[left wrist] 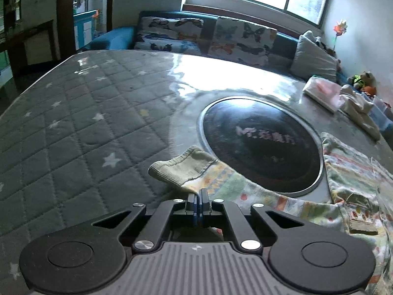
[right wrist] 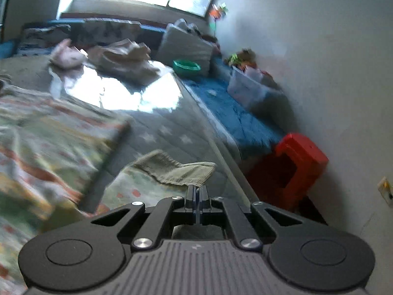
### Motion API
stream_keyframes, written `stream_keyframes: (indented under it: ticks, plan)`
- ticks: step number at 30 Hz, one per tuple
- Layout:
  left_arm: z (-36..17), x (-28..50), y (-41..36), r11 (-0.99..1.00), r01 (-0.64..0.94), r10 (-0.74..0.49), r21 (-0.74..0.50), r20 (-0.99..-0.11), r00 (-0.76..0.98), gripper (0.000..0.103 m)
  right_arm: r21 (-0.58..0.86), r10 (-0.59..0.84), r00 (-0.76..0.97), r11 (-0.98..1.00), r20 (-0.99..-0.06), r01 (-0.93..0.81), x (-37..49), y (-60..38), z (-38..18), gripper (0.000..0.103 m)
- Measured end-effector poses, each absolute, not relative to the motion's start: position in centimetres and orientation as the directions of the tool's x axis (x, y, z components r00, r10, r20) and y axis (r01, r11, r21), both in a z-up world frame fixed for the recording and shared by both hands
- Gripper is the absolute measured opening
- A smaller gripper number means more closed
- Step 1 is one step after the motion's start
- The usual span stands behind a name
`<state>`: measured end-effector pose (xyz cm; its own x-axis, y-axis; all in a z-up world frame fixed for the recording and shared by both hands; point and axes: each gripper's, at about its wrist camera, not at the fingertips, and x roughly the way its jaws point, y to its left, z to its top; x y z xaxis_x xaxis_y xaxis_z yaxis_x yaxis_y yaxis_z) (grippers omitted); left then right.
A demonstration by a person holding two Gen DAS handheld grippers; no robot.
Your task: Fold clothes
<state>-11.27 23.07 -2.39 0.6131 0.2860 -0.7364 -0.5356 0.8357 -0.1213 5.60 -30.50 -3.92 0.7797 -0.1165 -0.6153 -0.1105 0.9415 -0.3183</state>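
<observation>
A child's patterned garment with pale green ribbed cuffs lies on the table. In the left wrist view my left gripper [left wrist: 198, 193] is shut on one sleeve [left wrist: 211, 177] just behind its cuff [left wrist: 176, 168]; the garment's body [left wrist: 356, 172] spreads to the right. In the right wrist view my right gripper [right wrist: 197, 190] is shut on the other sleeve [right wrist: 147, 184] near its ribbed cuff [right wrist: 176, 169], close to the table's right edge. The body [right wrist: 49, 132] lies to the left.
The table has a grey quilted star cover [left wrist: 73, 123] under glass and a round black hob [left wrist: 260, 142] in the middle. Folded pink [right wrist: 67, 55] and cream [right wrist: 122, 59] clothes lie at the far side. A sofa [left wrist: 208, 36], a green bowl [right wrist: 186, 66] and a red stool [right wrist: 294, 167] surround it.
</observation>
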Motion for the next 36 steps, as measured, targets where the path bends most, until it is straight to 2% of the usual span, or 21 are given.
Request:
stream_keyframes:
  ticks: [3,6,8,10,12,15,17,21,27,36]
  plan:
    - [-2.7,-11.7,23.7,0.823,-0.559,0.304,-0.100,-0.754,0.582,0.003,-0.318,-0.149,0.760,0.945,-0.633,-0.080,6.3,-31.0,-4.3,0.005]
    - [-2.6,-12.0,24.2,0.818,-0.569,0.311,-0.086,-0.766,0.562,0.010,-0.313,-0.168,0.771,0.949,-0.614,-0.043,6.6,-31.4,-3.7,0.006]
    - [-2.2,-12.1,24.2,0.815,-0.576,0.328,-0.063,-0.769,0.549,0.020,-0.312,-0.153,0.796,0.949,-0.586,-0.047,6.2,-31.1,-2.8,0.008]
    - [-1.7,-12.3,24.1,0.811,-0.584,0.355,-0.036,-0.763,0.540,0.028,-0.297,-0.110,0.813,0.952,-0.571,-0.080,6.0,-30.5,-1.8,0.012]
    - [-1.1,-12.3,24.1,0.814,-0.581,0.364,-0.028,-0.754,0.546,0.029,-0.255,-0.036,0.811,0.956,-0.584,-0.141,6.4,-29.6,-1.2,0.020]
    - [0.0,-11.5,23.2,0.841,-0.539,0.339,-0.040,-0.738,0.584,0.036,-0.173,0.089,0.780,0.954,-0.619,-0.245,7.2,-28.2,-1.0,0.031]
    - [0.4,-10.4,21.8,0.875,-0.481,0.298,-0.048,-0.729,0.616,0.039,-0.104,0.165,0.739,0.947,-0.654,-0.303,7.9,-27.1,-1.4,0.031]
    - [0.1,-7.1,18.9,0.927,-0.363,0.187,-0.090,-0.729,0.659,0.039,-0.049,0.232,0.683,0.929,-0.693,-0.366,9.2,-25.1,-2.7,0.037]
    - [-0.9,-0.6,14.9,0.968,-0.226,0.071,-0.111,-0.741,0.668,0.039,-0.033,0.248,0.640,0.918,-0.727,-0.394,10.6,-23.6,-3.8,0.037]
    - [-2.9,7.6,12.3,0.987,-0.138,0.030,-0.082,-0.750,0.661,0.039,-0.014,0.239,0.622,0.928,-0.746,-0.373,12.3,-23.8,-4.9,0.038]
